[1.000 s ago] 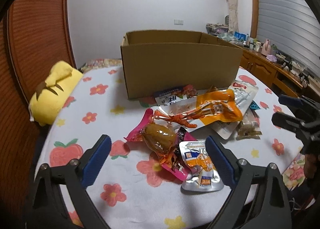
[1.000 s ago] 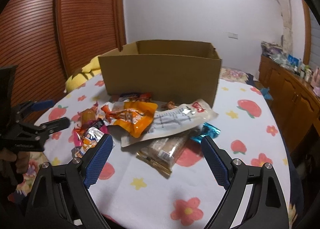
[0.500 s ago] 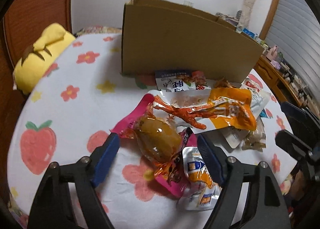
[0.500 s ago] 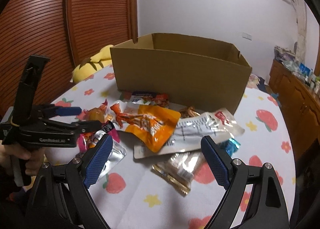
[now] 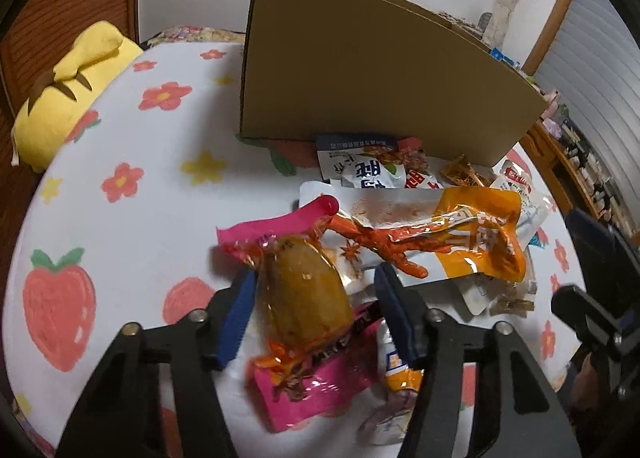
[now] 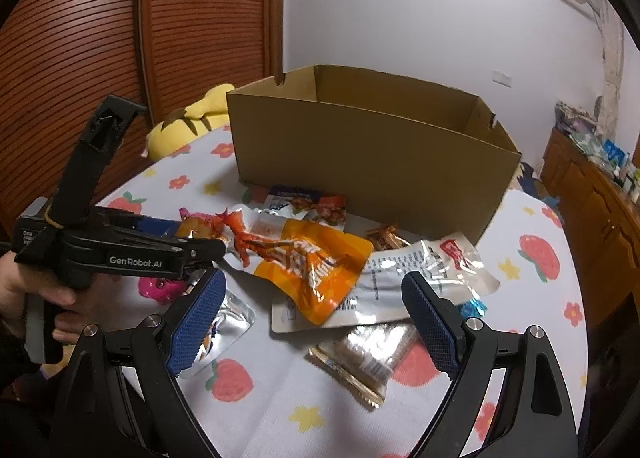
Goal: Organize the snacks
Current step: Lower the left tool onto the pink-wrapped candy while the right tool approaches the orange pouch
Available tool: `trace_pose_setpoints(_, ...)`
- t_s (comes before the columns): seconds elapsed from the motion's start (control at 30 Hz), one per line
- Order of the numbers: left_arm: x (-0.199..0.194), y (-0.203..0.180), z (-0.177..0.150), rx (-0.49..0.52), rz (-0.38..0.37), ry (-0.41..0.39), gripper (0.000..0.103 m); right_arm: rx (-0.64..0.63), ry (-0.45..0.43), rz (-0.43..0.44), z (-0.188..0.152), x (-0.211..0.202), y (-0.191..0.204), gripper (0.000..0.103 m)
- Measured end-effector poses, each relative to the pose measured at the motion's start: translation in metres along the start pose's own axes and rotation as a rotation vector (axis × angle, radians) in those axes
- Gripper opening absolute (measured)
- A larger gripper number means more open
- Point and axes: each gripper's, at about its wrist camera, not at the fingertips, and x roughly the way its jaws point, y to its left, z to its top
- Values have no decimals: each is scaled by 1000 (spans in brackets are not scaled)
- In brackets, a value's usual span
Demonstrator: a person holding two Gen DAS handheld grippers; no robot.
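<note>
Target snack: Here the left claw (image 5: 316,310) goes for a clear vacuum pouch with a brown, egg-shaped braised piece inside (image 5: 306,298), in the lower middle of the left wrist frame.
Where it lies: It rests on top of a flat pink foil packet (image 5: 316,390), on the counter with a white cloth printed with flowers and strawberries (image 5: 160,194), in front of the open brown cardboard box (image 5: 372,74).
How it will handle: I judge it light, with a firm rounded body, but the film looks glossy and probably slippery; the crinkled seam ends are soft and would fold.
Where to hold: The thick middle of the brown lump seems the best place, from both sides; the thin orange seam at the bottom may slide out.
Left claw: Its blue pads (image 5: 236,318) stand on both sides of the lump and the jaws are closing; the left pad is just beside the film, and a small gap shows at the right pad, so I think it does not press yet.
Risk: The pink packet under it, or the orange pouch with a red chicken foot (image 5: 432,242) just beside, could be caught too.
Right claw: The right claw (image 6: 316,322) is wide and holds nothing; it hovers above the pile in the lower middle of its own frame.
</note>
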Motion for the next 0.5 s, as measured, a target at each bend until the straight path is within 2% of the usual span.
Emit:
trace_pose_setpoints(0.1, 0, 4, 3, 26, 4, 5, 55, -33, 24, 15, 9, 11, 3, 92)
trace_pose_setpoints(0.23, -4, 12, 8, 44, 16, 1, 45, -93, 71, 54, 23, 31, 10, 92)
trace_pose_setpoints(0.5, -5, 24, 10, 62, 16, 17, 44, -258, 203, 102, 37, 71, 30, 92)
